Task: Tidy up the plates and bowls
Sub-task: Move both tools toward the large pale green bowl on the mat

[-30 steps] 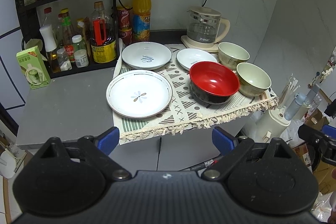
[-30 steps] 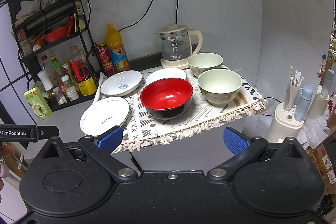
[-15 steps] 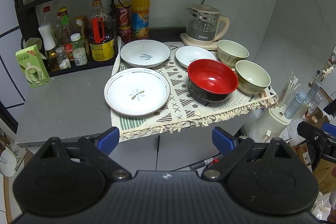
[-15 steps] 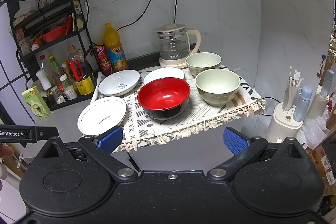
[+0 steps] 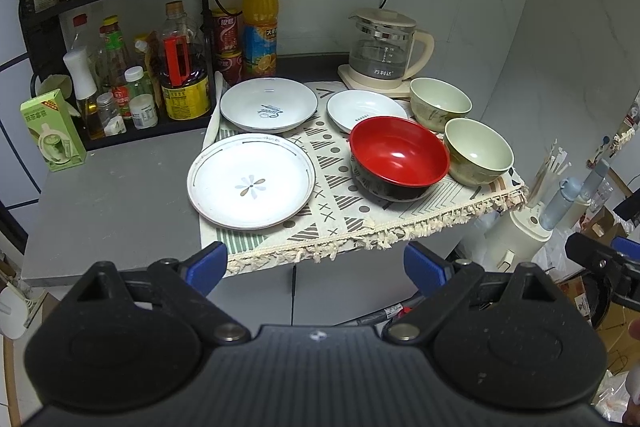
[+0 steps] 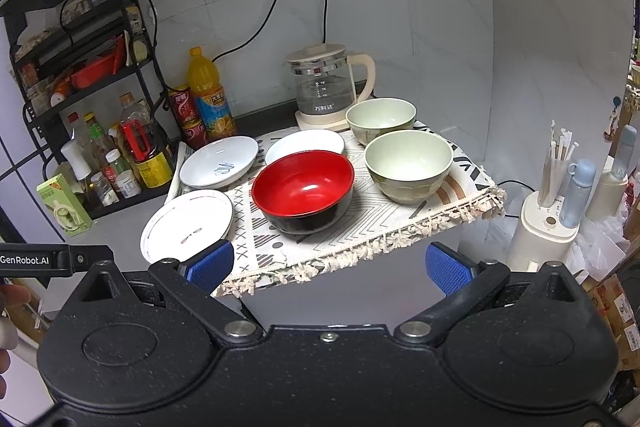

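The fringed patterned cloth (image 5: 332,203) hangs over the front edge of the grey tabletop (image 5: 116,195), and that is the main hazard: a finger catching the fringe on the way in could drag the cloth and everything on it toward the drop. The near green bowl (image 6: 408,165) sits close to the cloth's right corner, so a clumsy nudge there could tip it off. The red bowl (image 5: 398,157) looks to rest on something pale beneath it, perhaps a saucer, though I cannot tell for certain; lifting it carelessly could disturb that. Glazed plates are slippery for a pinch on the rim, and the flower plate (image 5: 251,182) lies flat, leaving little to bite on. Both the left gripper (image 5: 316,267) and the right gripper (image 6: 328,267) hover in front of the tabletop with jaws spread wide and holding nothing. All the crockery is unstacked on the cloth: the flower plate at front left, the plate with blue writing (image 5: 269,105) behind it, a small white dish (image 5: 366,111), and the far green bowl (image 5: 440,103) by the glass kettle (image 5: 382,51). Every bowl and plate appears empty, and the kettle seems to hold no water.
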`<control>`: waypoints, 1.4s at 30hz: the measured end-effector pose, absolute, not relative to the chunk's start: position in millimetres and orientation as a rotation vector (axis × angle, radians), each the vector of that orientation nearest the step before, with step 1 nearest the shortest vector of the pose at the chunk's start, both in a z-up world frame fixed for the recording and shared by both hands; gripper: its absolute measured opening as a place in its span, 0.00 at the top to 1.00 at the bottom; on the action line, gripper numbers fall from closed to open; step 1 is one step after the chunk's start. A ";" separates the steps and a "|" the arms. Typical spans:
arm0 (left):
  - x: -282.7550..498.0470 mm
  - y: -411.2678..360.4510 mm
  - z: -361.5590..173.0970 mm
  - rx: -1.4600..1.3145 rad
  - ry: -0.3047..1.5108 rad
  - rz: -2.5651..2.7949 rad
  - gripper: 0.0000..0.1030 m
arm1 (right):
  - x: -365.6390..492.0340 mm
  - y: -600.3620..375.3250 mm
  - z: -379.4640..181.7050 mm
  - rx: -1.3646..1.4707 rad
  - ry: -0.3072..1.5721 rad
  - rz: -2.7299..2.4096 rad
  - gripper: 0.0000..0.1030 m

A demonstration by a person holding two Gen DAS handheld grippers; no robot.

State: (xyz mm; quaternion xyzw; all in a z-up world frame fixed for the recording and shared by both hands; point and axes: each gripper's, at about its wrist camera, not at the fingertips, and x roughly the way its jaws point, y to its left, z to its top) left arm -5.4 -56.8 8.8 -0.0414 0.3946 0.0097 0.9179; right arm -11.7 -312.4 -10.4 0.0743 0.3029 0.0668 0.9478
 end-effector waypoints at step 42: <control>241.2 -173.7 -44.9 -0.047 0.917 -0.126 0.12 | 203.0 -417.8 -73.0 0.251 0.775 0.050 0.13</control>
